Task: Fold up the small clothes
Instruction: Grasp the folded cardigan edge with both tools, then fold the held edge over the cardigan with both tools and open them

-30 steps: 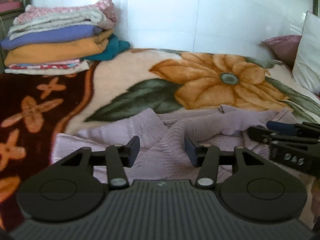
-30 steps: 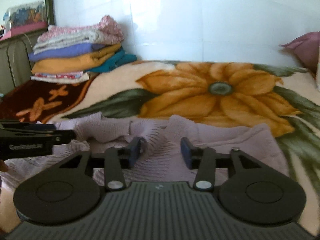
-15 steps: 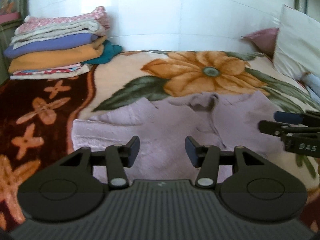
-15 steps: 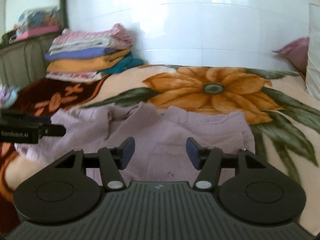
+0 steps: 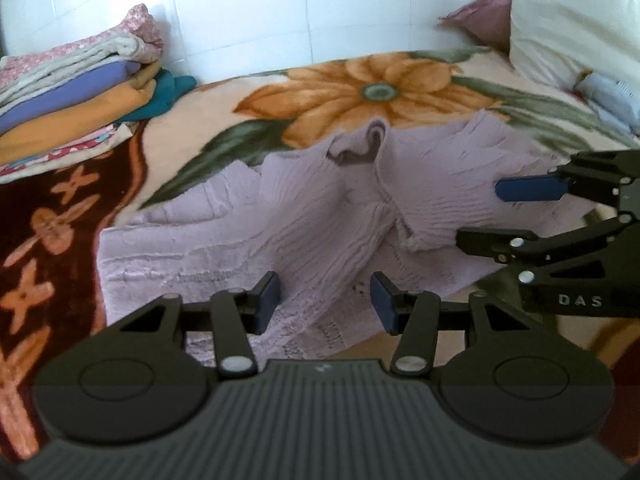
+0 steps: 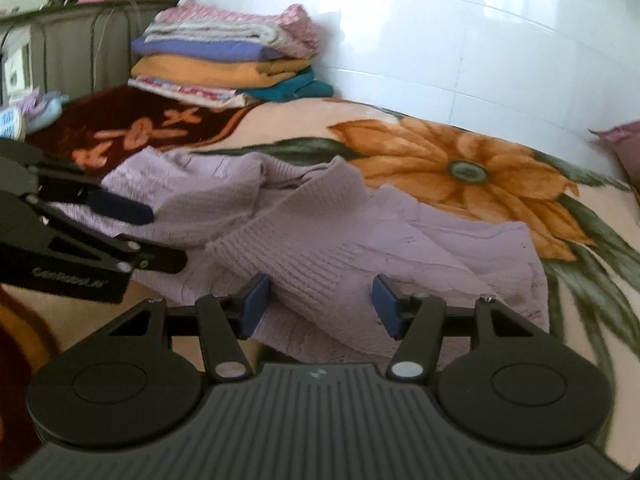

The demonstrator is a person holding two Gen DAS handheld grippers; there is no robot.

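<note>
A small lilac knitted sweater (image 5: 304, 224) lies rumpled on a flowered blanket (image 5: 360, 92); it also shows in the right wrist view (image 6: 320, 236). My left gripper (image 5: 325, 307) is open, its jaws on either side of a raised ridge of the sweater near its front edge. My right gripper (image 6: 320, 306) is open around a folded sleeve or flap. The right gripper also shows in the left wrist view (image 5: 496, 214), over the sweater's right side. The left gripper shows in the right wrist view (image 6: 160, 236), over the sweater's left side.
A stack of folded clothes (image 5: 76, 92) sits at the back left against the white tiled wall (image 5: 280, 12); it also shows in the right wrist view (image 6: 228, 64). Pillows (image 5: 568, 20) lie at the back right. A dark red blanket border (image 5: 48, 216) lies left of the sweater.
Both grippers have moved down and closer to the sweater. The sweater lay flatter half a second ago; a ridge now stands in its middle. Both stay open.
</note>
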